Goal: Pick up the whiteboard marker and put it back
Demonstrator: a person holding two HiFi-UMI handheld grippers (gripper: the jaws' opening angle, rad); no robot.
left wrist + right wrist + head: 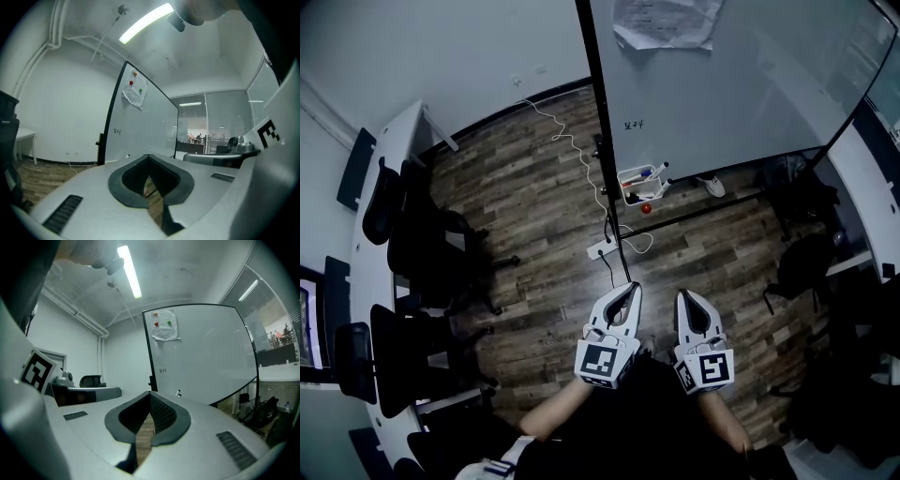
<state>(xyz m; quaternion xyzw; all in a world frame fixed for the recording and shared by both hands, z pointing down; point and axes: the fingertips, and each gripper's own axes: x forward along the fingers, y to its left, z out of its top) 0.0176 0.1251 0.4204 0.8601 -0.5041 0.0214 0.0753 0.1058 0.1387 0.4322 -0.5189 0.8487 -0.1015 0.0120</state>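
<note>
The whiteboard (pixel 741 84) is standing in the upper right of the head view. A paper (pixel 666 21) is hanging on it at the top edge. A basket (pixel 630 194) is sitting by its lower left corner, with markers (pixel 645 174) lying in it. A power strip (pixel 602 248) is lying on the floor (pixel 534 187) below the basket. Chairs (pixel 422 234) are standing beside a desk (pixel 367 262) along the left edge. The left gripper (pixel 630 287) and the right gripper (pixel 686 296) are sitting side by side at the bottom middle.

Head view: high, steeply down at floor (pixel 525 178). Both tool views: low, level, facing whiteboard (pixel 201 357), far off; shared by all.
</note>
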